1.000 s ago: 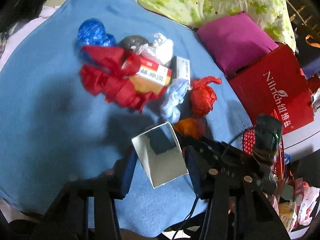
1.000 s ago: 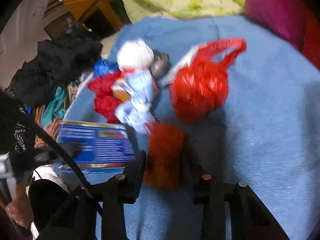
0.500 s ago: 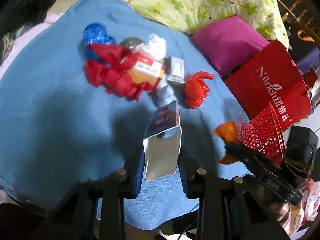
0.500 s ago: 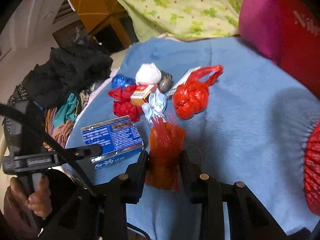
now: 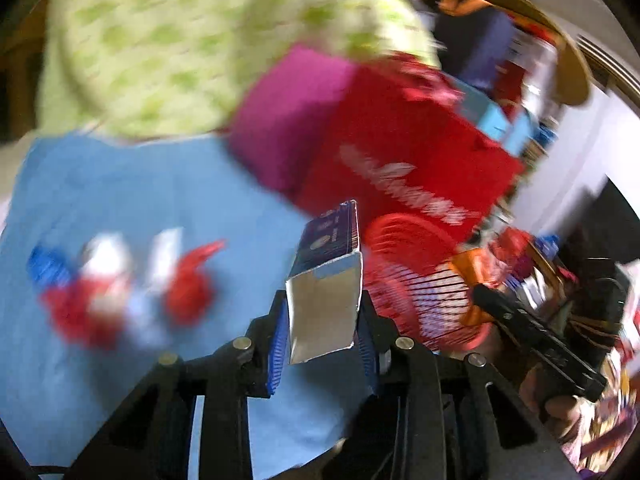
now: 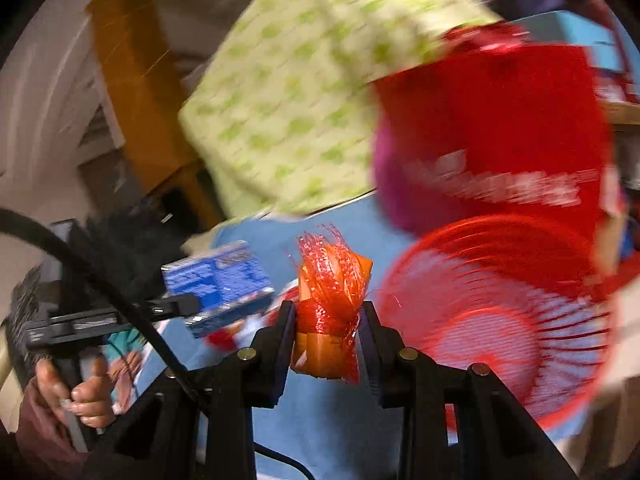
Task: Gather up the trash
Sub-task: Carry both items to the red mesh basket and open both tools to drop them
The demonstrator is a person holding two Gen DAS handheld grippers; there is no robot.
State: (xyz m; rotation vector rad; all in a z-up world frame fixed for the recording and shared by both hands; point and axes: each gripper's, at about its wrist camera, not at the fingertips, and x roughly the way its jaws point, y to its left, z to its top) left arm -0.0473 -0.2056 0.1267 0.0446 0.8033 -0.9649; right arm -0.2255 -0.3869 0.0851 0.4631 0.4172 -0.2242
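My left gripper (image 5: 323, 320) is shut on a blue carton with a silver end (image 5: 324, 304), held above the blue blanket (image 5: 120, 184); the carton also shows in the right wrist view (image 6: 218, 284). My right gripper (image 6: 329, 312) is shut on an orange wrapper in red netting (image 6: 330, 304), also seen in the left wrist view (image 5: 476, 272). A red mesh basket (image 5: 416, 280) sits just right of both grippers (image 6: 500, 320). A blurred pile of red, white and blue trash (image 5: 116, 280) lies on the blanket at left.
A red paper bag (image 5: 400, 160) and a magenta cushion (image 5: 288, 116) stand behind the basket. A green patterned pillow (image 5: 180, 48) lies at the back. Clutter fills the floor at the right (image 5: 600, 400). Both views are motion-blurred.
Both grippers have swung right, away from the trash pile, with the carton and the wrapper. The red basket is now close in front of them.
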